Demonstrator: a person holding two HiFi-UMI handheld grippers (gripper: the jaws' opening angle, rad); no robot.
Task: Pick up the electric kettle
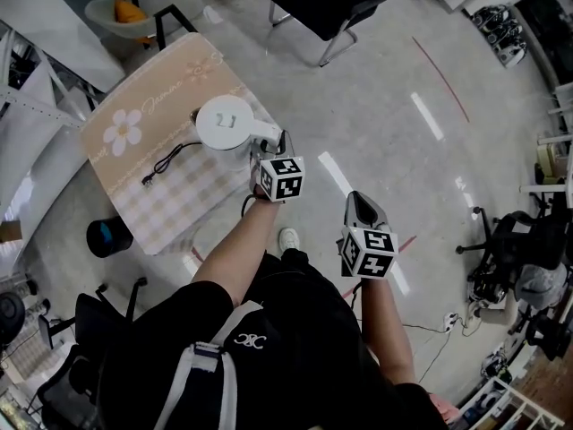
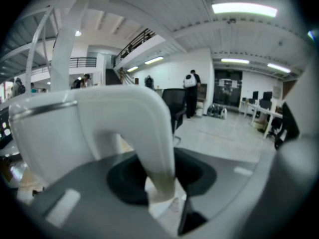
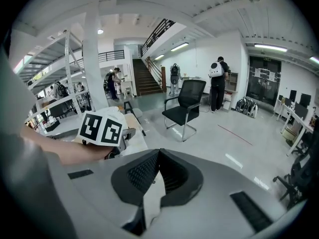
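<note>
The white electric kettle [image 1: 224, 124] stands on a small table with a beige flowered cloth [image 1: 134, 124]; its black cord [image 1: 166, 161] trails across the cloth. The kettle's handle [image 1: 267, 133] points toward me. My left gripper [image 1: 282, 141] is at that handle. In the left gripper view the curved white handle [image 2: 144, 128] runs down between the jaws, whose pads close on it [image 2: 159, 183], and the kettle body [image 2: 45, 133] fills the left. My right gripper [image 1: 358, 202] hangs over the floor to the right of the table, jaws together and empty [image 3: 158, 156].
A black chair [image 1: 331, 3] stands on the floor beyond the table. A grey chair with an orange thing [image 1: 134, 12] is at the table's far corner. A dark bin [image 1: 107, 237] sits by the near left edge. Office chairs [image 1: 510, 249] stand far right.
</note>
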